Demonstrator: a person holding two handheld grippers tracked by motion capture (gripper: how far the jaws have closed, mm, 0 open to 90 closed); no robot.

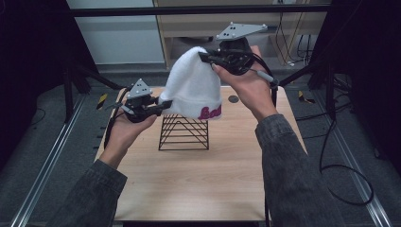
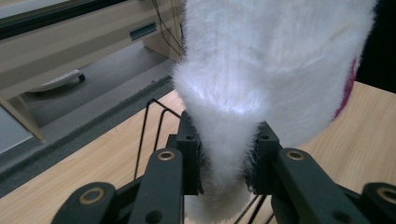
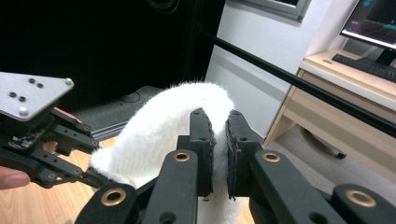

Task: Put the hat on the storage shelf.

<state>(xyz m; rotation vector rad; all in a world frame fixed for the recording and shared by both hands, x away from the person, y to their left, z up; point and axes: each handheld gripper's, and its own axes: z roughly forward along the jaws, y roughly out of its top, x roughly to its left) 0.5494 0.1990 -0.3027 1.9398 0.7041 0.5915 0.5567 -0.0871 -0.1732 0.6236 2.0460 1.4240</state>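
My left gripper (image 1: 163,105) clamps the white beanie (image 1: 195,85) by its brim, my right gripper (image 1: 208,57) pinching its crown, above the wire rack (image 1: 184,132) near the tabletop's (image 1: 198,184) far edge

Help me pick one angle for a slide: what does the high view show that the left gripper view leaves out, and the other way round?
High view: both hands, the right gripper pinching the crown of the white hat, the pink lettering on its cuff, and the whole black wire rack standing under it.

Left gripper view: the left gripper close up, both jaws pressed into a fold of fuzzy fabric, plus a cabinet beyond the table's edge.

Both: the hat held off the wooden table, the left gripper clamped on its cuff, and the rack.
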